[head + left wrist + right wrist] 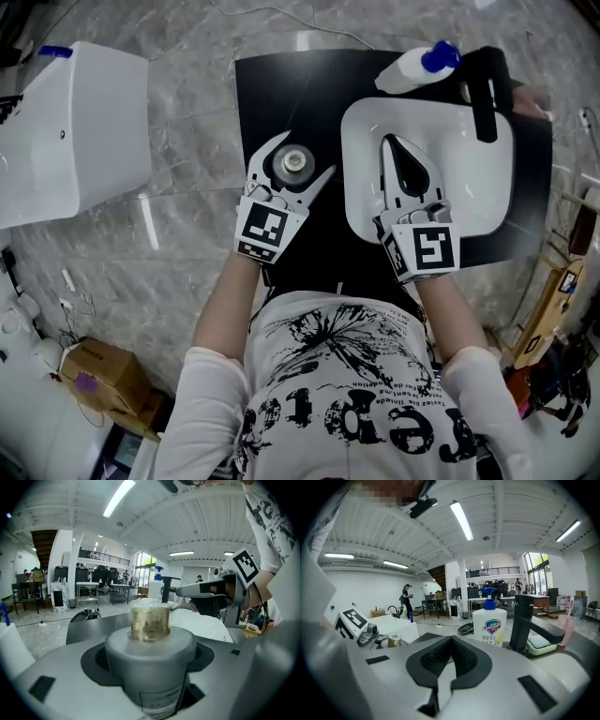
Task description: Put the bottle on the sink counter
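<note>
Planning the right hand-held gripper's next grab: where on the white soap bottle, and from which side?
Probably the soap bottle by its wide body, below the thin blue pump, approached from the front: it stands upright, and the black faucet stands close beside it.

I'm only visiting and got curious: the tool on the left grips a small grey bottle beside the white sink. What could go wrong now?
1. The smooth, round grey bottle could slip in the left gripper if the squeeze eases too soon.
2. It is over the black counter, close to the white sink basin; set down askew, it might topple over that rim.
</note>
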